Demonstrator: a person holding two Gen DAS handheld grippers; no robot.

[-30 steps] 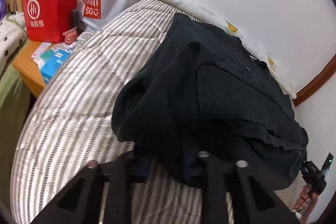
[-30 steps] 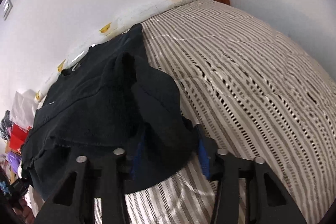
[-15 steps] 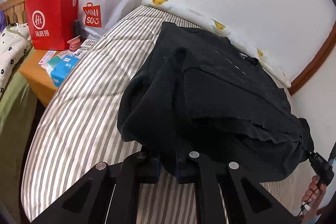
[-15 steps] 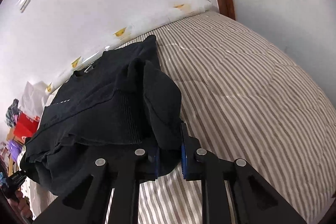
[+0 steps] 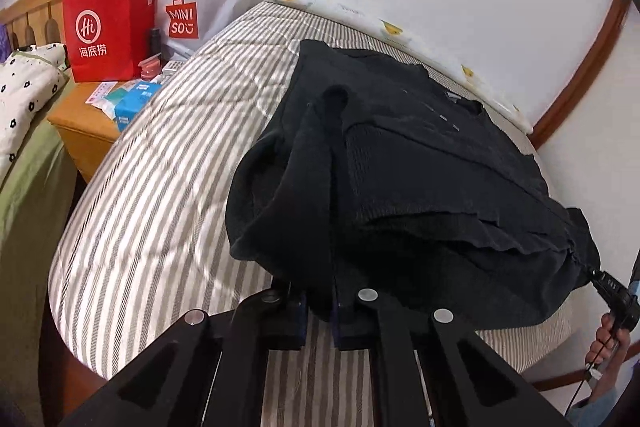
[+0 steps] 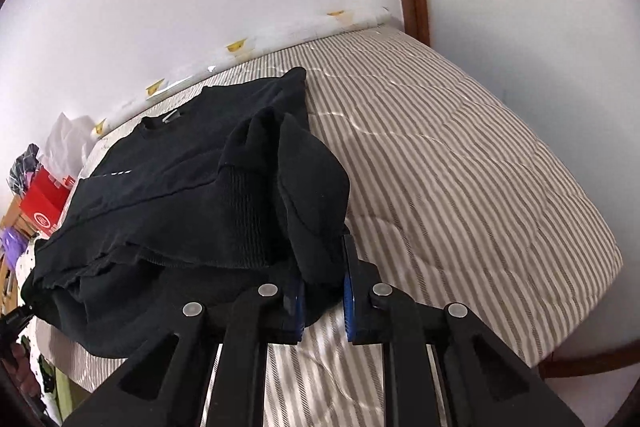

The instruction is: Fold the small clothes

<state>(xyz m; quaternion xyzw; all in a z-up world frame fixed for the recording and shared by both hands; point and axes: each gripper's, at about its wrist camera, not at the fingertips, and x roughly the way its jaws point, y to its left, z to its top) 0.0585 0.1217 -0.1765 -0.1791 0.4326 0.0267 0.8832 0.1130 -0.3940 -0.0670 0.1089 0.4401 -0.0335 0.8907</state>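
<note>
Black sweatshirt [image 5: 420, 163] hem pinched by left hand-held gripper [image 5: 318, 303], right hand-held gripper [image 6: 322, 303]

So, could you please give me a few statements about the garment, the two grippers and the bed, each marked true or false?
1. The left gripper is shut on the black sweater. True.
2. The right gripper is wide open and clear of the cloth. False: its fingers pinch a fold of the sweater.
3. The sweater lies on a striped bed cover. True.
4. The red shopping bag sits on top of the sweater. False: it stands on the wooden nightstand beside the bed.
5. The sweater is white. False: it is black.
</note>
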